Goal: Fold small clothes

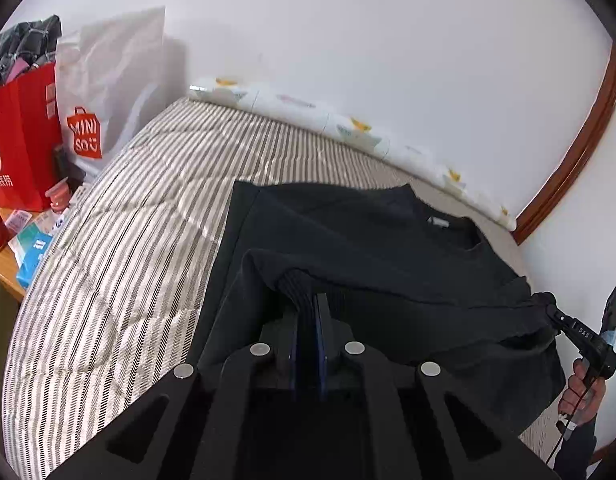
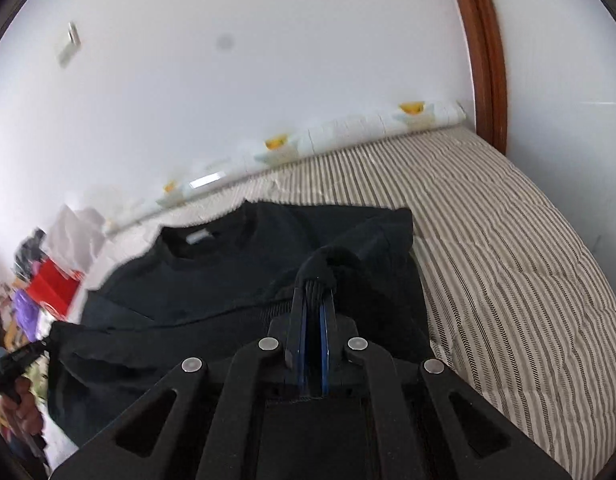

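1. The left gripper [image 1: 308, 300] has its fingers pinched tight on the ribbed hem of the black sweatshirt [image 1: 368, 240]; the right gripper [image 2: 316, 292] grips a bunched fold of it likewise.
2. The sweatshirt lies on the striped bed [image 1: 127, 220], collar towards the wall.
3. Bare quilt lies open at the left of the left view and the right of the right view.
4. A white bag [image 1: 103, 92], upper left, reads "MINISO"; beside it stands a red bag [image 1: 19, 136].

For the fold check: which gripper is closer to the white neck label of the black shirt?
Right. The right gripper pinches the hem below the white neck label; the left gripper holds the hem farther off.
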### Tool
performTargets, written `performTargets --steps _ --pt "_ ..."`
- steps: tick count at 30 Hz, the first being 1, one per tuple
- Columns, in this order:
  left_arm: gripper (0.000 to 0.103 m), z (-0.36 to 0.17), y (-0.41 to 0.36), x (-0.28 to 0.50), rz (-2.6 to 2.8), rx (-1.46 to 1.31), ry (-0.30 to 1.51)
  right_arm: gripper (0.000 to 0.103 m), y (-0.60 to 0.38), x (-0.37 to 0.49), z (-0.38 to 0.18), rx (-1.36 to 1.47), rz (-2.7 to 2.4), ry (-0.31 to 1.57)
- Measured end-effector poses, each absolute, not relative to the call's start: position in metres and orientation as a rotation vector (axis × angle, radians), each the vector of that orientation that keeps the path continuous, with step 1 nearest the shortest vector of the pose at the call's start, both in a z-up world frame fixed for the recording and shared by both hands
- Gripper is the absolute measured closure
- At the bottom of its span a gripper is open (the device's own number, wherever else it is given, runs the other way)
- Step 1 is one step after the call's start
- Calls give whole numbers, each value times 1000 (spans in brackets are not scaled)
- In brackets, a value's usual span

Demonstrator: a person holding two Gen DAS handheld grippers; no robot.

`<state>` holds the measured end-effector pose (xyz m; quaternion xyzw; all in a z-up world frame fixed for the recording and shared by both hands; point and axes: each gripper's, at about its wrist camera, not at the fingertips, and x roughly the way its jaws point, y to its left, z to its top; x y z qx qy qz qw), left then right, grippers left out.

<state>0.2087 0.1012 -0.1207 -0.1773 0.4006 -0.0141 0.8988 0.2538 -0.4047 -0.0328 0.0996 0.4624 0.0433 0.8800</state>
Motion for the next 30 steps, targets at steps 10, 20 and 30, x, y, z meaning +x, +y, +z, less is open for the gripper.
performTargets --steps 10,20,30 --pt "68 -105 101 167 -96 -323 814 62 -389 199 5 107 86 941" --pt "67 -121 53 152 -217 -253 860 61 -342 183 -42 104 239 1083" --pt "60 -134 34 218 -179 -187 886 65 -329 228 -57 91 138 1082"
